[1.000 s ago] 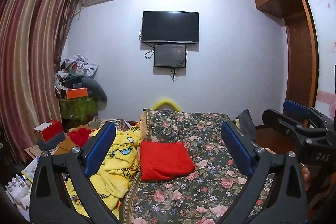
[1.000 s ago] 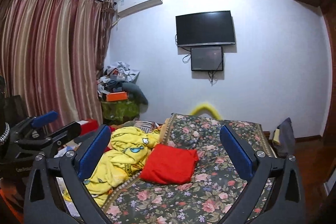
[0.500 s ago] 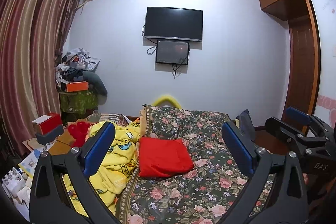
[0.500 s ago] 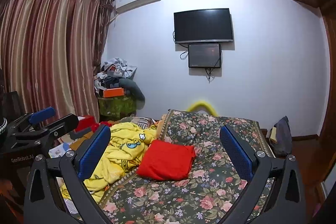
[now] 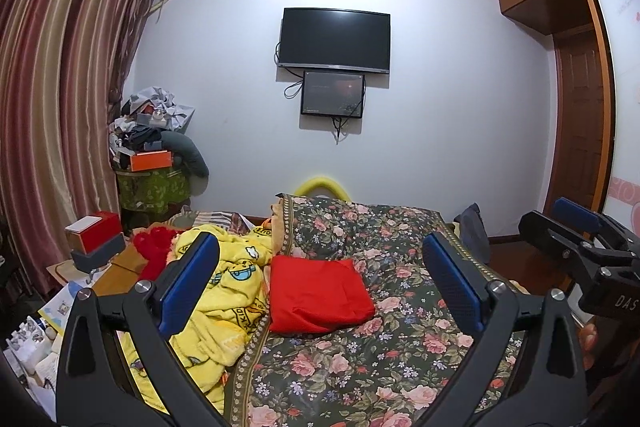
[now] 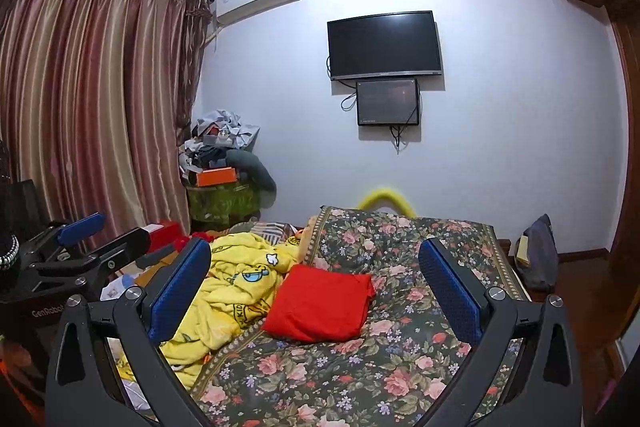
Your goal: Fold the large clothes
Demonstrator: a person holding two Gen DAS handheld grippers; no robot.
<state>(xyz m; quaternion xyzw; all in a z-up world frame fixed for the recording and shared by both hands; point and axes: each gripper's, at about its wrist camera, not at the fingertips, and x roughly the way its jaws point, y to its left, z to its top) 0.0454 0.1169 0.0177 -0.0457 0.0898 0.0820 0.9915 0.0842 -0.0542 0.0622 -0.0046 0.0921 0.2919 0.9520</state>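
Note:
A folded red garment (image 5: 318, 293) lies flat on the floral bedspread (image 5: 384, 359); it also shows in the right wrist view (image 6: 322, 303). A crumpled yellow cartoon-print garment (image 5: 224, 291) lies beside it on the left, also in the right wrist view (image 6: 236, 287). My left gripper (image 5: 320, 275) is open and empty, held above the near end of the bed. My right gripper (image 6: 314, 273) is open and empty, likewise held back from the clothes. The right gripper shows at the right edge of the left wrist view (image 5: 576, 247), the left gripper at the left edge of the right wrist view (image 6: 84, 251).
A cluttered pile on a green-covered stand (image 5: 152, 163) stands in the far left corner by striped curtains (image 5: 52, 99). A low table with a red box (image 5: 94, 231) is left of the bed. A wardrobe (image 5: 580, 99) stands right. A TV (image 5: 334, 41) hangs on the wall.
Both grippers have tilted up slightly and shifted, so the bed and clothes sit lower in view. Nothing on the bed has moved.

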